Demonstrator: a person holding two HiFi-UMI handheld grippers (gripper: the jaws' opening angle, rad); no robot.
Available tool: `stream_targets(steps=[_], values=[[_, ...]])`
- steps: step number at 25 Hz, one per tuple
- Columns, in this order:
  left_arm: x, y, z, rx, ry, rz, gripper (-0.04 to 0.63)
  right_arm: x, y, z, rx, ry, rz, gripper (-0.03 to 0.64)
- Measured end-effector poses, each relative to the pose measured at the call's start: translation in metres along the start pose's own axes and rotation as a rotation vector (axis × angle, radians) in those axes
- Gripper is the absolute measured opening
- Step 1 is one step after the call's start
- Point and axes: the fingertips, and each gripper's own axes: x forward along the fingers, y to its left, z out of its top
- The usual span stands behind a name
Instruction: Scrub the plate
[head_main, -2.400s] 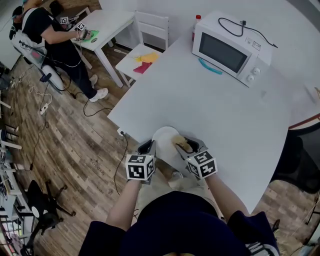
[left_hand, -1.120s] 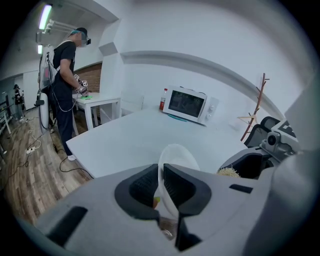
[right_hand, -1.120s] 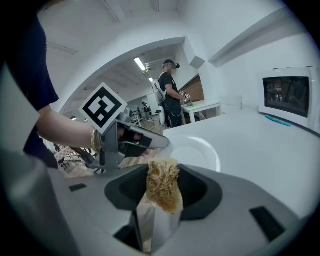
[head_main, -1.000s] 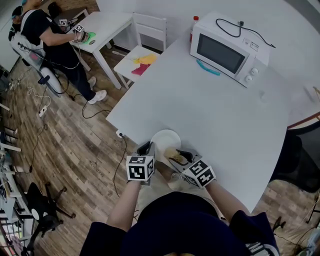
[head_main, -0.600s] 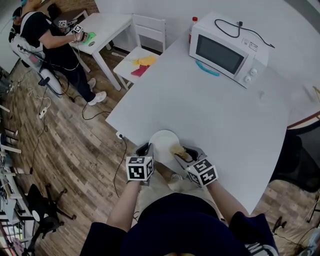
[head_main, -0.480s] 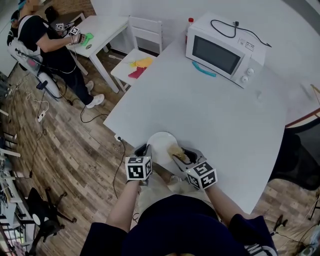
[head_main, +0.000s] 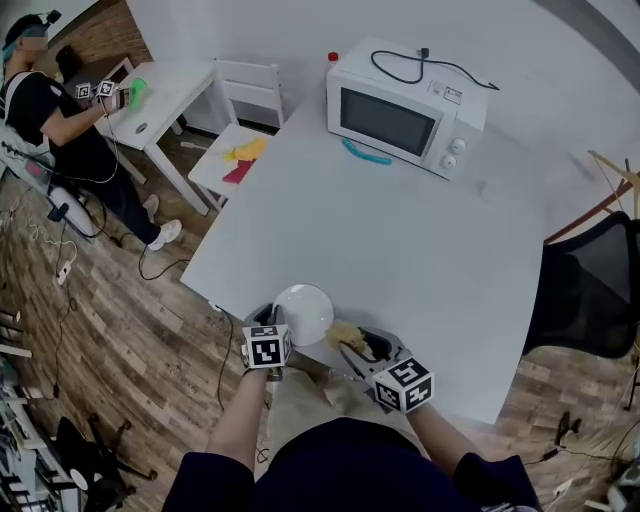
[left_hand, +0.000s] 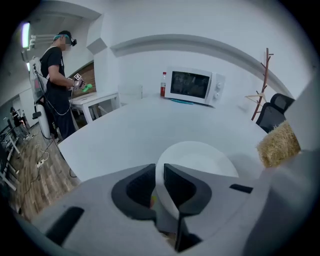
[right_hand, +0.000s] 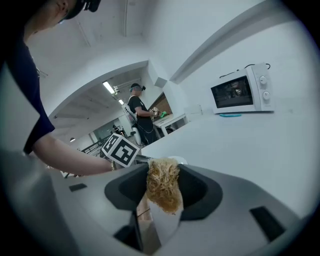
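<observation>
A white plate (head_main: 303, 312) lies at the near edge of the big white table (head_main: 400, 230). My left gripper (head_main: 270, 320) is shut on the plate's near rim; in the left gripper view the rim (left_hand: 165, 167) runs between the two dark pads, with the left gripper (left_hand: 160, 172) pinching it. My right gripper (head_main: 352, 342) is shut on a straw-coloured scrubber (head_main: 345, 333), which sits just beside the plate's right edge. In the right gripper view the scrubber (right_hand: 162, 187) fills the gap between the jaws of the right gripper (right_hand: 162, 175). The scrubber (left_hand: 278, 145) also shows at the right of the left gripper view.
A white microwave (head_main: 400, 108) stands at the table's far side with a teal item (head_main: 368, 154) in front and a red-capped bottle (head_main: 333, 58) beside it. A black chair (head_main: 590, 290) is at the right. Another person (head_main: 50, 110) works at a small table far left.
The scrubber has come off the plate's face and now sits by its right edge. The head view has swung, so the table appears shifted left. The left gripper still holds the rim.
</observation>
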Motion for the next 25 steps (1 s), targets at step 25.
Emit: stream_targets(steps=[25], values=[[-0.236, -0.047, -0.111, 0.000, -0.152, -0.439, 0.041, -0.069, 0.188, -0.055, 0.073, -0.205, -0.256, 0.179]])
